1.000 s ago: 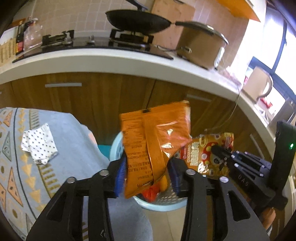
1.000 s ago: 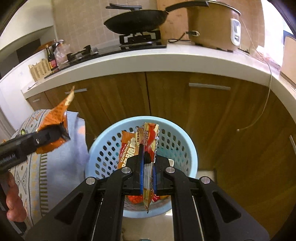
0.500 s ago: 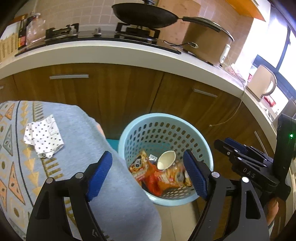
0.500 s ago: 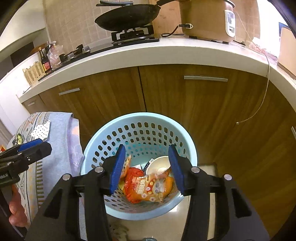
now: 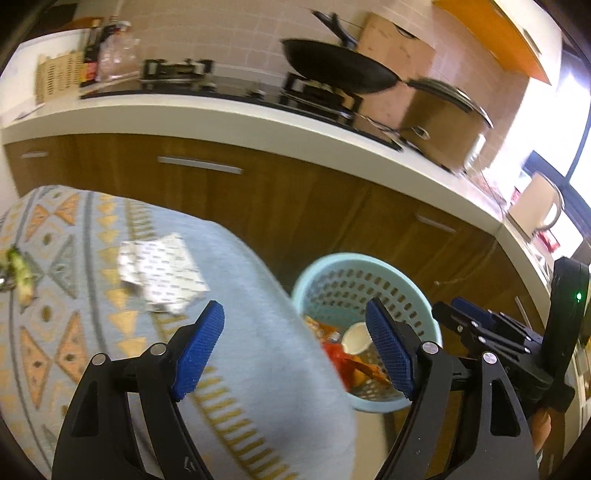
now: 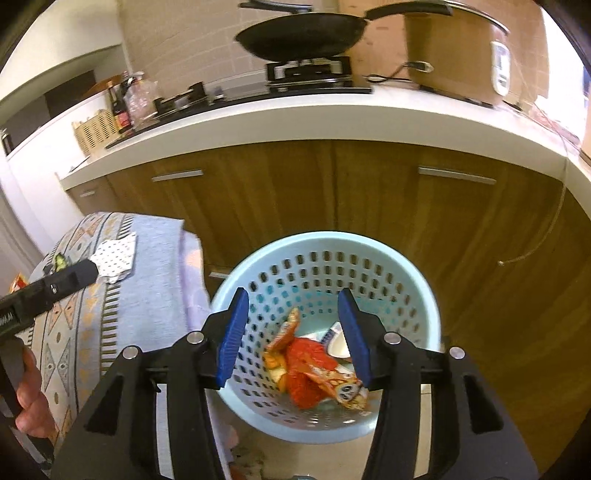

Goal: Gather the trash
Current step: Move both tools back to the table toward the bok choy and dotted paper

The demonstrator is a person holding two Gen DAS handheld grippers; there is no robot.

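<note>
A light blue perforated bin (image 6: pixel 391 269) stands on the floor by the wooden cabinets; it also shows in the left wrist view (image 5: pixel 332 273). Orange and red snack wrappers (image 6: pixel 314 365) and a white paper cup (image 6: pixel 338 345) lie inside it. My right gripper (image 6: pixel 295 330) is open and empty above the bin. My left gripper (image 5: pixel 295 345) is open and empty over the edge of the patterned cloth table (image 5: pixel 92 295). A crumpled dotted white wrapper (image 5: pixel 162 271) lies on the cloth, also seen in the right wrist view (image 6: pixel 116 254). A green scrap (image 5: pixel 18 273) lies at the cloth's far left.
A white countertop (image 6: pixel 332 114) with a black wok (image 6: pixel 303 35), a gas stove (image 5: pixel 184 74) and a brown rice cooker (image 6: pixel 454 51) runs above the wooden cabinets (image 6: pixel 369 192). A kettle (image 5: pixel 539 206) stands at the right. A thin cord (image 6: pixel 546 229) hangs down the cabinet front.
Both grippers opened and dropped their snack wrappers into the bin. My left gripper has since swung left toward the cloth table and the dotted wrapper.
</note>
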